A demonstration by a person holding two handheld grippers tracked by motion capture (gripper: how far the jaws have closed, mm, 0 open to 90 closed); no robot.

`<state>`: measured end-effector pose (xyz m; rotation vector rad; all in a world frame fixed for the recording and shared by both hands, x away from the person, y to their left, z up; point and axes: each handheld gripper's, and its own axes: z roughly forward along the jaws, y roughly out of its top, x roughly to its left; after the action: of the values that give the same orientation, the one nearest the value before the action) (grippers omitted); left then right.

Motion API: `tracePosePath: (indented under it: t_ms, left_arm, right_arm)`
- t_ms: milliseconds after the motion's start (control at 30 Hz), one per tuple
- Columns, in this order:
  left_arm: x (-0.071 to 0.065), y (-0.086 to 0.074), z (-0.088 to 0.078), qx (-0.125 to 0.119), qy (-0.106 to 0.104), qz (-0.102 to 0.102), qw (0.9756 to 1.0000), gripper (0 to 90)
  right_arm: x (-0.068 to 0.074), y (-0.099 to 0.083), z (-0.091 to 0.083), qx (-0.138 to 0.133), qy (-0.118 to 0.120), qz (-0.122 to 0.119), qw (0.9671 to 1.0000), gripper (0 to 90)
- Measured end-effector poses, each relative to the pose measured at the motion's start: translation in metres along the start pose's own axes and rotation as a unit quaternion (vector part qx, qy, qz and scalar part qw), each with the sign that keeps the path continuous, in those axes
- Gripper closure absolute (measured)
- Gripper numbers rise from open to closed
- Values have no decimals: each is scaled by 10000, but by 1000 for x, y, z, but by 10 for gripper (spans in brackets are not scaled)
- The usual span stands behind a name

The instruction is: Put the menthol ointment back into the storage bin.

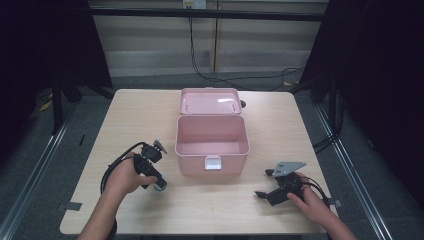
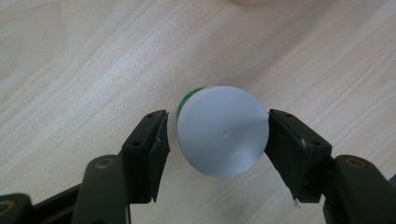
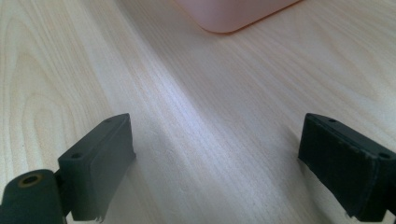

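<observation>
The left gripper (image 2: 217, 135) is reaching down over a white-capped green bottle (image 2: 223, 130), its jaws spread around the cap, one pad touching, the other just apart. The right gripper (image 1: 265, 184) is resting with jaws wide apart above the wooden table (image 3: 201, 116), the open pink box (image 1: 212, 142) standing ahead of it.

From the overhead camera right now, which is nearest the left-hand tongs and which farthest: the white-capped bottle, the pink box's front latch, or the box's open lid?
1. The small white-capped green bottle, between the left tongs at the table's near left.
2. The white latch on the front of the pink plastic box, to the right.
3. The box's open pink lid, at the far side.
</observation>
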<state>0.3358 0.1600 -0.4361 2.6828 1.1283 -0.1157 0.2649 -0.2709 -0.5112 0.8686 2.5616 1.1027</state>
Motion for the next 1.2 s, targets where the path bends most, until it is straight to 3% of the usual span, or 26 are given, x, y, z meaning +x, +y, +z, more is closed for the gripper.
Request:
tracePosePath:
  t_ms: [267,667,767,967,1200]
  left_arm:
    - [-3,5,0,162,33,-3,9999,468]
    - [-3,5,-1,253,50,-42,9997,498]
    - [-3,4,-3,326,-17,-162,9993,499]
    - [-3,7,-15,303,-216,-280,9989,500]
    - [-6,14,-37,284,-200,-286,9990,500]
  right_arm:
    - [0,0,0,0,-1,0,10000,95]
    - [0,0,0,0,0,1,10000,95]
    - [0,0,0,1,0,0,10000,95]
    - [0,0,0,2,1,-1,10000,95]
    - [0,0,0,1,0,-1,10000,95]
